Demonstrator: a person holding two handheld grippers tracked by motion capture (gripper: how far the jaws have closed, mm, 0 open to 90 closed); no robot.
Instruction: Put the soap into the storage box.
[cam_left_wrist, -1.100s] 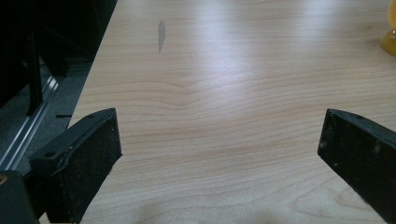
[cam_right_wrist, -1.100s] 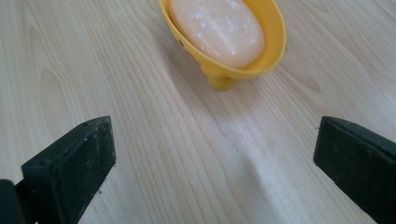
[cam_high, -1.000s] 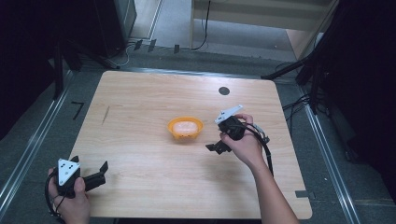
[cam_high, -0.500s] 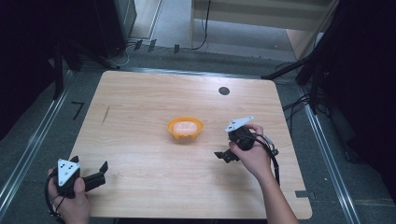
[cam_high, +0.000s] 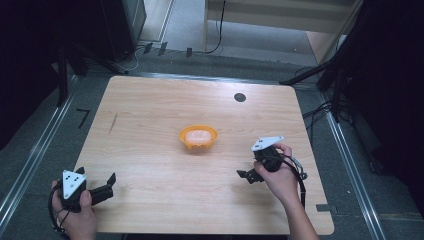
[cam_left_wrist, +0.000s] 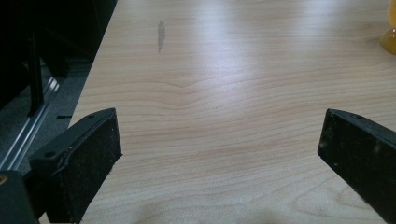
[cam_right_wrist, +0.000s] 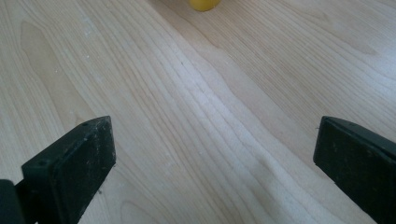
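An orange bowl (cam_high: 198, 136) with something pale inside stands at the middle of the wooden table (cam_high: 150, 105). My right gripper (cam_high: 250, 170) is held low over the table, right of the bowl and nearer to me, open and empty. In the right gripper view its jaws (cam_right_wrist: 215, 130) stand wide apart over bare wood, and the bowl's base (cam_right_wrist: 204, 3) shows at the top edge. My left gripper (cam_high: 96, 176) rests at the near left corner, open and empty. The left gripper view has the wide jaws (cam_left_wrist: 219, 126) over bare wood, with the bowl's edge (cam_left_wrist: 390, 39) at far right.
A small black round disc (cam_high: 240, 97) sits in the tabletop at the far right. A thin dark mark (cam_high: 113, 123) lies on the left part of the table, seen as a grey smear (cam_left_wrist: 160, 35) ahead of the left gripper. Dark floor and metal rails surround the table.
My right gripper has drawn back from beside the bowl, toward me and to the right, staying open. The left gripper has not moved.
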